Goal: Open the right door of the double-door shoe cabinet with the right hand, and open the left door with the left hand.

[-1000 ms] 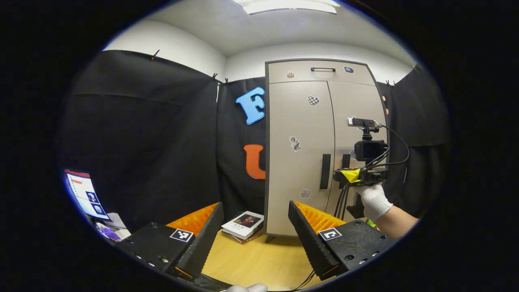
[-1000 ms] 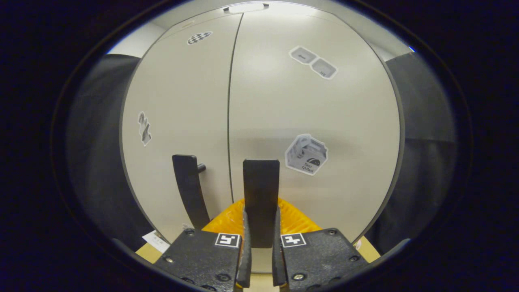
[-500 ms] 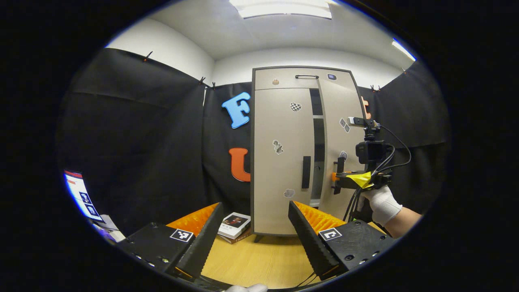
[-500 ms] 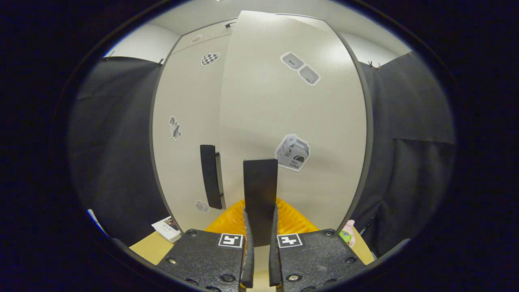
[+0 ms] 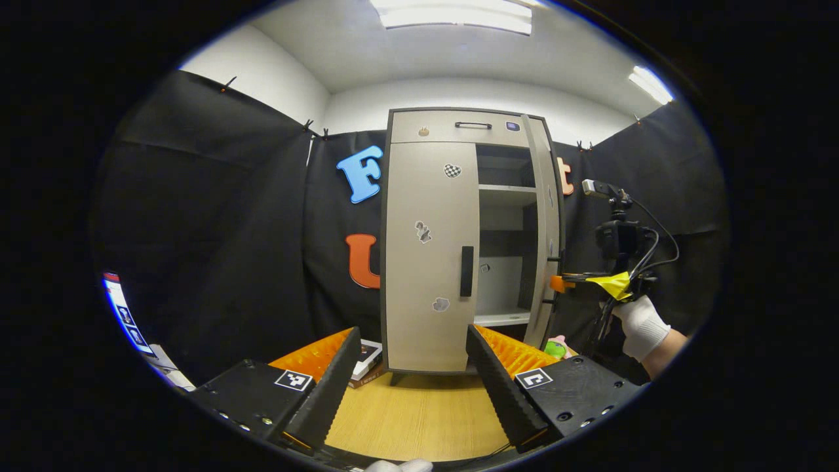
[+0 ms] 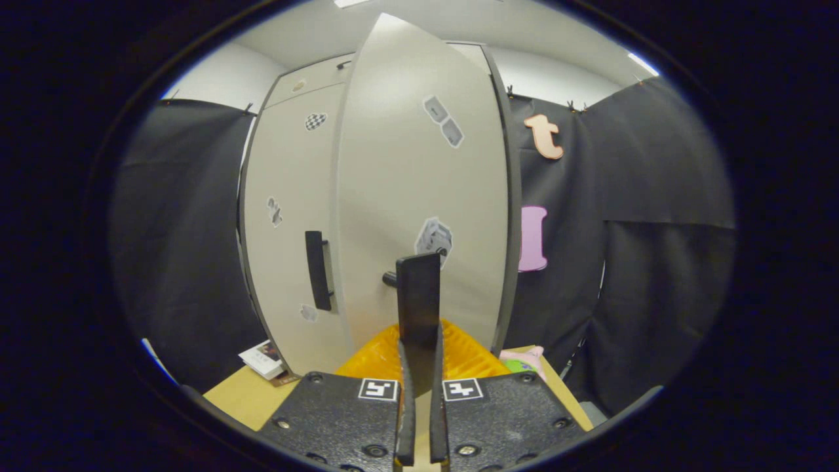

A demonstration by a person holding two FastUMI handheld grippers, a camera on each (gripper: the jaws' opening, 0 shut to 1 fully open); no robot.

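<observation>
On wooden table [image 5: 419, 416]: cabinet [image 5: 429, 262]; right gripper [image 6: 419, 341] seemingly clamps right-door handle [image 6: 419, 301]; left gripper [image 5: 413, 367] agape.

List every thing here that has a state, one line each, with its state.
Beige right cabinet door: swung well open.
Beige left cabinet door: closed.
Top drawer with black handle: closed.
Right gripper: shut on the right door's black handle.
Left gripper: open, holding nothing.
</observation>
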